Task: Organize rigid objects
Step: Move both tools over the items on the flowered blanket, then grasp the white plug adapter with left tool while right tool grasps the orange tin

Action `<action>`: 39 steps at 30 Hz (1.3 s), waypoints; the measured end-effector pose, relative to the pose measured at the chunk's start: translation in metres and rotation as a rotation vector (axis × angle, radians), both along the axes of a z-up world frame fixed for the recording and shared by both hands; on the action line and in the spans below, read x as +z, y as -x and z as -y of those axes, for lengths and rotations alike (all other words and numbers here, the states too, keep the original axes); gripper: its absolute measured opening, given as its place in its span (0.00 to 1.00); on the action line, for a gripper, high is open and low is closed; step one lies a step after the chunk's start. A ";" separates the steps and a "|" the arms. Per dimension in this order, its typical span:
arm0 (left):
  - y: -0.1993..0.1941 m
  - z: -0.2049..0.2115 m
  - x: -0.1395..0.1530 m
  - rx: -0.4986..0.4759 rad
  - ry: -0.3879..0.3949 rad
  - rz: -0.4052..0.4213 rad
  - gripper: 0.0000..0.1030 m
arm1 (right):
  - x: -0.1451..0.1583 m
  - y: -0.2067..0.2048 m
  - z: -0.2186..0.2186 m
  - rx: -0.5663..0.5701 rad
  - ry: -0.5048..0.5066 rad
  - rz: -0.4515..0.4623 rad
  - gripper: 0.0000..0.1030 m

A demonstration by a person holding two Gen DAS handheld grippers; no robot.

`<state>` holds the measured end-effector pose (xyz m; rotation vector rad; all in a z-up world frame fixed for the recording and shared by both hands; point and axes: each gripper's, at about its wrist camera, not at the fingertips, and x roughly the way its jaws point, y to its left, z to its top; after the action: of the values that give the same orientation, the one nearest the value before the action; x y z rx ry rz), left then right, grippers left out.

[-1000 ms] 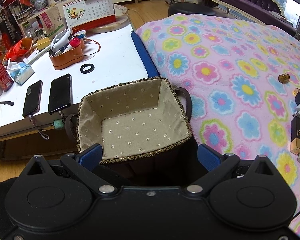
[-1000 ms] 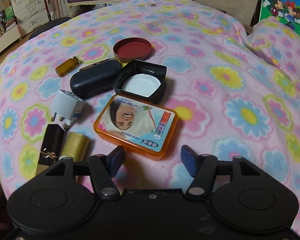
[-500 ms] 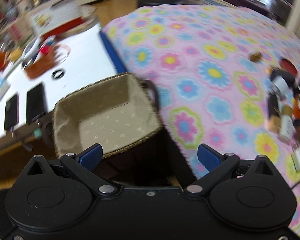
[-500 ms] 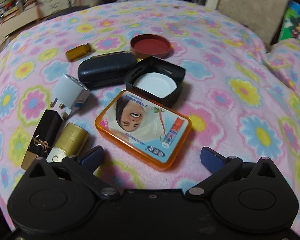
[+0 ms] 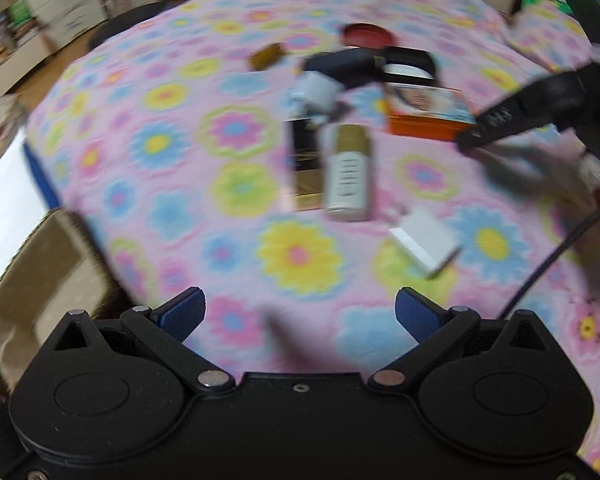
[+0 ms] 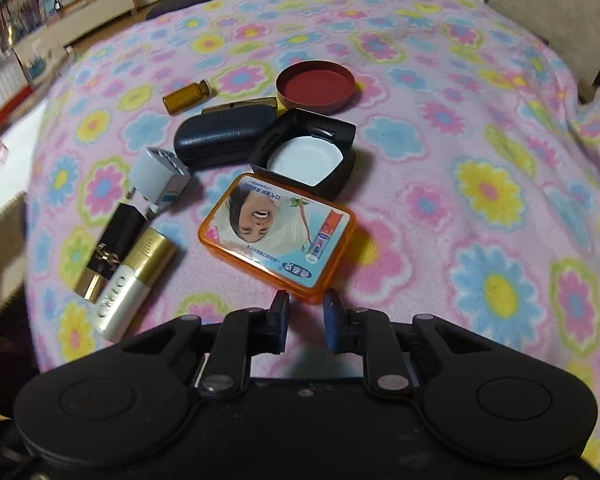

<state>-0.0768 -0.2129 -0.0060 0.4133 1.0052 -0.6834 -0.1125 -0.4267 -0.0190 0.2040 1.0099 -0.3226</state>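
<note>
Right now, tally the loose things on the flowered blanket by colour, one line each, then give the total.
Black or dark: 3, glasses case, square box, lipstick
White: 2, plug, small block
Gold and white: 1, tube
Orange: 1, tin
Amber: 1, vial
Red: 1, lid
Total: 9

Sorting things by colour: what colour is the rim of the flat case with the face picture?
Orange, clearest in the right wrist view.
</note>
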 end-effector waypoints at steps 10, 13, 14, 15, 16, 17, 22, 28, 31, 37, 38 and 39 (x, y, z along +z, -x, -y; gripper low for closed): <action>0.005 0.048 -0.012 -0.160 -0.025 0.008 0.93 | 0.012 0.017 0.019 -0.033 0.052 0.041 0.41; 0.011 0.055 -0.012 -0.258 -0.047 0.071 0.92 | 0.018 0.020 0.024 -0.042 0.051 0.064 0.46; 0.014 0.056 -0.011 -0.301 -0.049 0.093 0.92 | 0.020 0.021 0.025 -0.046 0.055 0.070 0.48; 0.017 0.058 -0.011 -0.346 -0.046 0.110 0.92 | 0.022 0.022 0.026 -0.051 0.059 0.075 0.49; 0.019 0.059 -0.010 -0.389 -0.042 0.122 0.92 | 0.023 0.023 0.026 -0.055 0.059 0.078 0.49; 0.021 0.060 -0.009 -0.430 -0.039 0.133 0.92 | 0.024 0.024 0.028 -0.058 0.053 0.082 0.51; 0.025 0.068 -0.013 -0.598 -0.058 0.159 0.92 | 0.027 0.026 0.031 -0.061 0.045 0.093 0.54; 0.020 0.075 -0.028 -0.688 -0.082 0.057 0.85 | 0.027 0.027 0.033 -0.058 0.027 0.099 0.59; 0.005 0.071 -0.028 -0.599 -0.003 -0.050 0.78 | 0.024 0.026 0.033 -0.054 0.022 0.093 0.59; -0.016 0.041 -0.026 -0.381 0.162 -0.154 0.55 | 0.019 0.024 0.032 -0.058 0.010 0.082 0.62; -0.019 0.040 -0.026 -0.357 0.172 -0.168 0.54 | 0.018 0.023 0.031 -0.054 0.011 0.080 0.62; -0.022 0.039 -0.025 -0.338 0.178 -0.179 0.55 | 0.018 0.023 0.030 -0.049 0.012 0.077 0.62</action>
<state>-0.0551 -0.2521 -0.0309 0.3739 1.0430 -1.1221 -0.1351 -0.4564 -0.0013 0.2291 0.9273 -0.3626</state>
